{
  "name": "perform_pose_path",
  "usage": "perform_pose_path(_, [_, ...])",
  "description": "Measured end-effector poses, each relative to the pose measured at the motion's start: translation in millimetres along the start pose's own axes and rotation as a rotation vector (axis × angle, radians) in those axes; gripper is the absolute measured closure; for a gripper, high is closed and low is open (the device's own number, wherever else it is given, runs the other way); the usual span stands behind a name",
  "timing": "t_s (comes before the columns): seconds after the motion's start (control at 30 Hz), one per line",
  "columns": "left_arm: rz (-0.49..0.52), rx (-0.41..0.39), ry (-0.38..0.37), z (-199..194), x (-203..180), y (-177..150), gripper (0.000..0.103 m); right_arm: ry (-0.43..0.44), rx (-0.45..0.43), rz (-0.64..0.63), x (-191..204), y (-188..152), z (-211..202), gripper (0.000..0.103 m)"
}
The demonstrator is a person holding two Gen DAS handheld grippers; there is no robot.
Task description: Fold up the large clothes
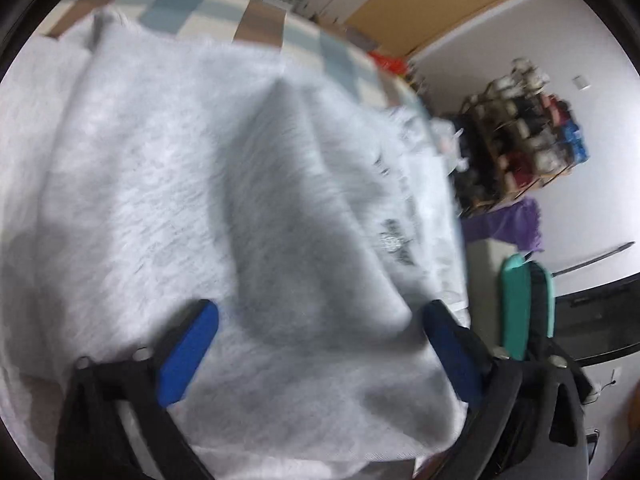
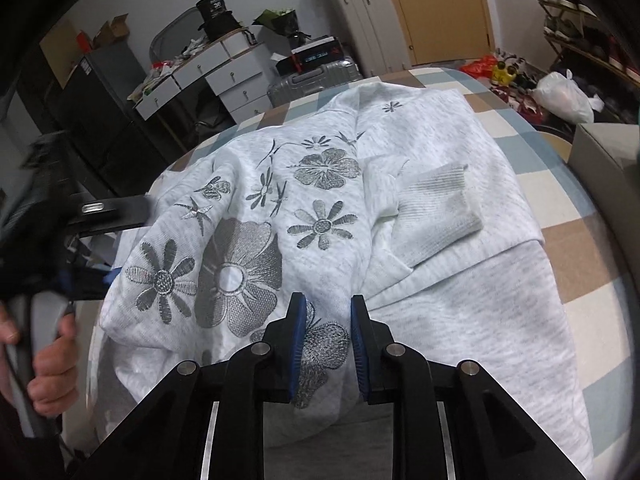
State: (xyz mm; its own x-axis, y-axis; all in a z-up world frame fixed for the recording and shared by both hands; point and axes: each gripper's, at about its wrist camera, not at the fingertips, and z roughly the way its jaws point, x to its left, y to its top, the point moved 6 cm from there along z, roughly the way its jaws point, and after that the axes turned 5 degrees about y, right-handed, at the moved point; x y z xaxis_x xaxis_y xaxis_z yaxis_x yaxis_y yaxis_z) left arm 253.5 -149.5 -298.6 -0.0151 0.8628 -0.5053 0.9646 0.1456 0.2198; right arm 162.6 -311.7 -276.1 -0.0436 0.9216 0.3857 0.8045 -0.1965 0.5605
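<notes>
Mid-fold, the sweater (image 2: pixel 400 208) lies bunched on the checked bed (image 2: pixel 576 248); the right gripper (image 2: pixel 328 344) pinches its hem, the left gripper (image 1: pixel 320 356) gapes, released. Next: regrasp and flatten.

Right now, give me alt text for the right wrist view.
The right hand-held gripper pinches a fold of a pale grey sweatshirt with embroidered flowers, spread on a checked cloth. A ribbed cuff lies on top.
</notes>
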Motion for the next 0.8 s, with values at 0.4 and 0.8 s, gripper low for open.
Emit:
perform_pose_path(0.4, [0.074,-0.049,0.111,-27,57,-26,0.101,-0.02,0.011,-0.013,1,2,2,0.082])
perform_pose_path(0.8, [0.226,-0.254,0.227,-31,44,-43,0.098,0.107,-0.231,-0.015,43,21,-63,0.079])
